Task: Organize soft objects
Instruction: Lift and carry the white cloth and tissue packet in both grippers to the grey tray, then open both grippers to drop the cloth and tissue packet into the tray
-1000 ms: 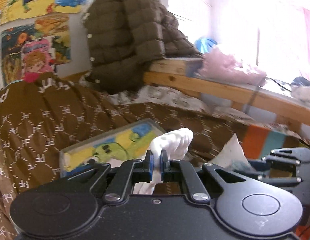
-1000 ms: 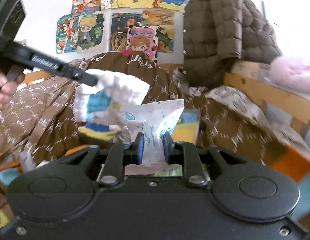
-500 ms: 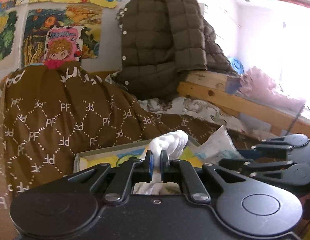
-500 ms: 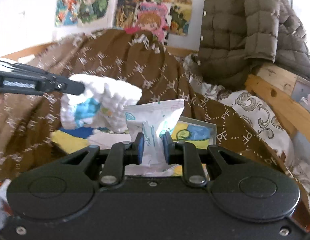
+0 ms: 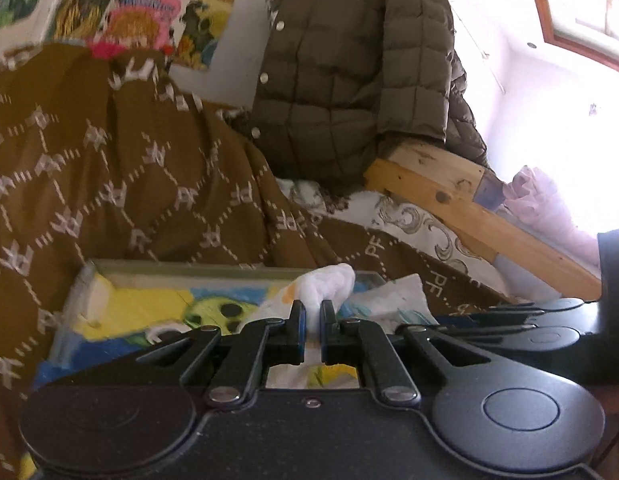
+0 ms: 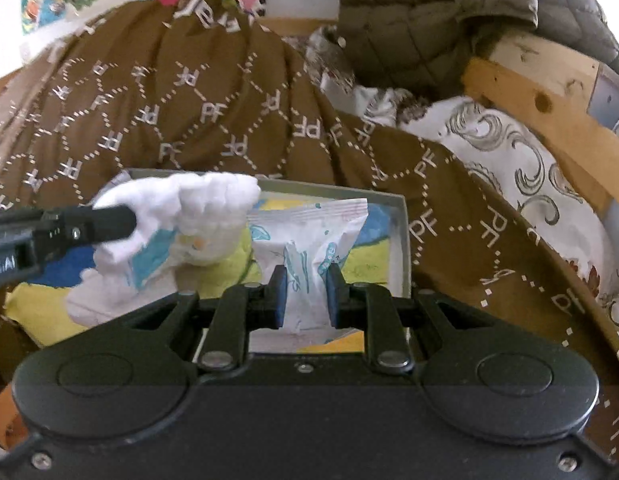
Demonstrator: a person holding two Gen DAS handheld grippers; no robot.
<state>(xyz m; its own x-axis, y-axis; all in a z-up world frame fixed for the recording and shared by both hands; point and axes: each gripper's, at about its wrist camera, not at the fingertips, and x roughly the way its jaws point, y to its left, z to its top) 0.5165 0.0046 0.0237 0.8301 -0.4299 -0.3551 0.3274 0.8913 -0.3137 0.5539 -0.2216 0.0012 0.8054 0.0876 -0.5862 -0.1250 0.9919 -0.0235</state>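
both grippers hover over the shallow grey box with a yellow-and-blue picture bottom [image 6: 403,240]: left gripper [image 5: 313,314] pinches a white crinkled diaper [image 6: 197,216], right gripper [image 6: 306,294] clamps a white printed soft packet [image 6: 321,228]; lower each flat inside, side by side, before releasing.

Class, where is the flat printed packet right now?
Right wrist view, centre: the printed packet is pinched in the right gripper, above the tray.

You are working in a home bedroom, likely a child's. A brown quilt [image 6: 229,112] patterned with "PF" letters lies heaped on a wooden bed frame [image 5: 449,196]. Cartoon posters [image 5: 149,12] cover the wall behind it, and a quilted olive jacket [image 5: 349,72] hangs over the bed's corner post.
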